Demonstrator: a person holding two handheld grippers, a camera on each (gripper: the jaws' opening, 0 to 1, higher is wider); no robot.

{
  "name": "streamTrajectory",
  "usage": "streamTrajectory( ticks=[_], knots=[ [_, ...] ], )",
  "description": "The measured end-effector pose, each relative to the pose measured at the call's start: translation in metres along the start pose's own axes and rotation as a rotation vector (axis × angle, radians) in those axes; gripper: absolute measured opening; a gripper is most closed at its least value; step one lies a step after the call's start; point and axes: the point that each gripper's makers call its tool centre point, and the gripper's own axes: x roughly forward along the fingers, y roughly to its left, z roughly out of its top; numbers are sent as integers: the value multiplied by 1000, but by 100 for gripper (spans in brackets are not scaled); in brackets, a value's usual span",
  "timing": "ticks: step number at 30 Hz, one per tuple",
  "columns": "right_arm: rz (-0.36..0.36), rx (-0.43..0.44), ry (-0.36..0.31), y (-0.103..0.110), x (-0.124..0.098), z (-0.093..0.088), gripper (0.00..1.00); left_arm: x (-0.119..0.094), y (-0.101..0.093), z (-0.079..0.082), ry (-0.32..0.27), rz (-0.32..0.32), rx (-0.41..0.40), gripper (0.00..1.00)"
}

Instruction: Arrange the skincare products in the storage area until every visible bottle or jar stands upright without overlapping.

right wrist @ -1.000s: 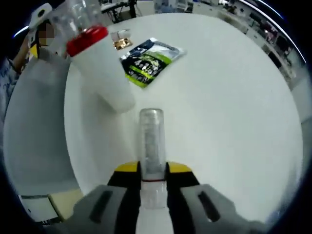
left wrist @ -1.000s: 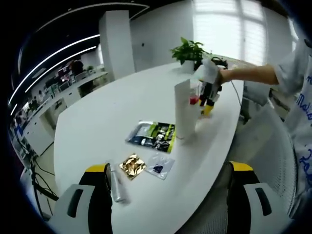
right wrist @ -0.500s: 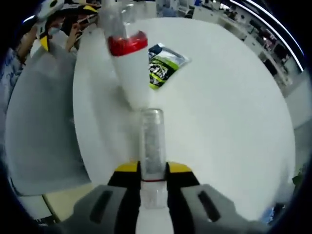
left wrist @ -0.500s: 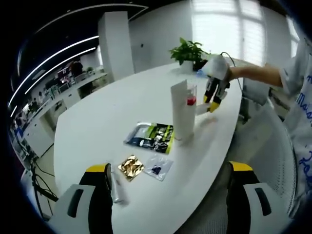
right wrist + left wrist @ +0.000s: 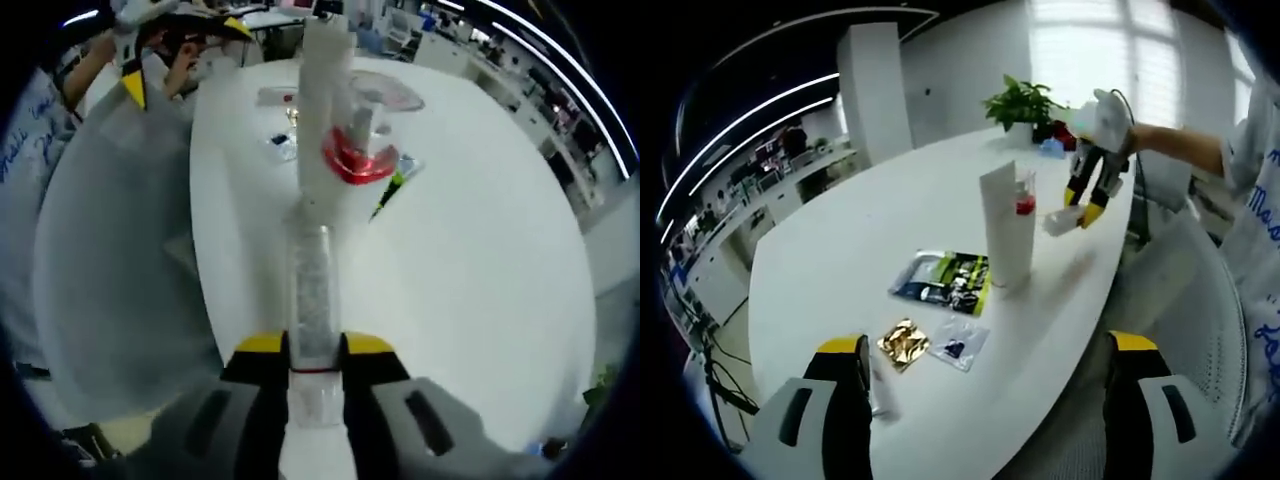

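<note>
A tall white tube (image 5: pixel 1005 228) stands upright on the white table (image 5: pixel 840 250), with a clear bottle with a red band (image 5: pixel 1025 204) close behind it. My right gripper (image 5: pixel 313 345) is shut on a small clear cylindrical bottle (image 5: pixel 312 285) held above the table, pointing at the white tube (image 5: pixel 323 110) and the red-banded bottle (image 5: pixel 357 152). In the left gripper view the right gripper (image 5: pixel 1088 190) hangs just right of the tube, the held bottle (image 5: pixel 1058 222) sticking out of it. My left gripper (image 5: pixel 985 343) is wide open near the table's front edge.
A green-black sachet (image 5: pixel 940 280), a gold sachet (image 5: pixel 902 340) and a clear sachet (image 5: pixel 958 346) lie flat in front of the tube. A thin tube (image 5: pixel 878 388) lies by my left jaw. A potted plant (image 5: pixel 1025 105) stands far back. A person's arm (image 5: pixel 1180 148) reaches in.
The right gripper, still shut on the small bottle, has drawn slightly right and away from the tube. Its view has swung until the tube stands straight ahead. The tube stays upright.
</note>
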Motion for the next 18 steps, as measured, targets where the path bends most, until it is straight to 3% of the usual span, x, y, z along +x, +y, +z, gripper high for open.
streamTrajectory(
  ticks=[18],
  knots=[
    [51, -164, -29, 35, 14, 55, 19, 9, -8, 0, 15, -21, 39, 87]
  ],
)
